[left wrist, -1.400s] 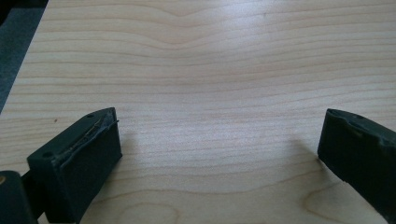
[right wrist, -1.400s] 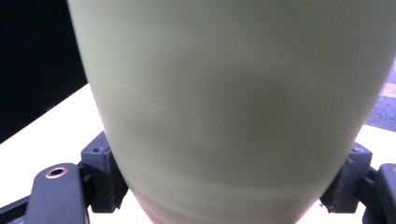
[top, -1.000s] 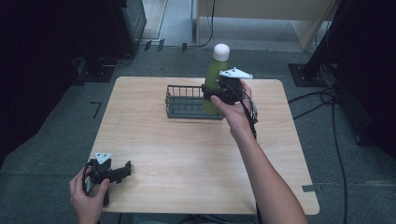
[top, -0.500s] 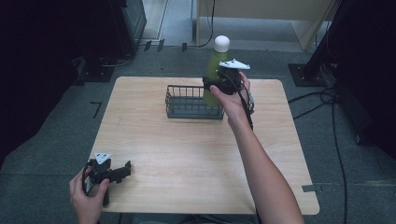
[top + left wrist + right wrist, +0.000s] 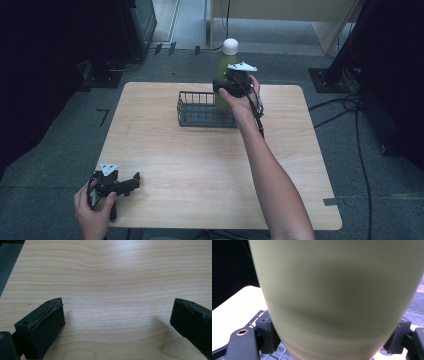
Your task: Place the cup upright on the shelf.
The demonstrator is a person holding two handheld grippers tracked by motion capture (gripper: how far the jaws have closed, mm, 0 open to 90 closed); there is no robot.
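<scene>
A pale green bottle with a white cap hangs upright over the right end of a dark wire basket, near its far side. My right gripper is shut on the bottle's body. In the right gripper view the bottle is close up, with a black pad pressed against each side and the basket's wires just below. My left gripper rests at the table's front left corner, held by a hand. Its jaws stand wide open over bare wood.
The basket stands at the far middle of the light wooden table. A forearm reaches across the table's right half toward it. Grey floor, cables and dark equipment surround the table.
The right hand has carried the bottle a little left and farther away, over the basket's right end. The left gripper has stayed where it was.
</scene>
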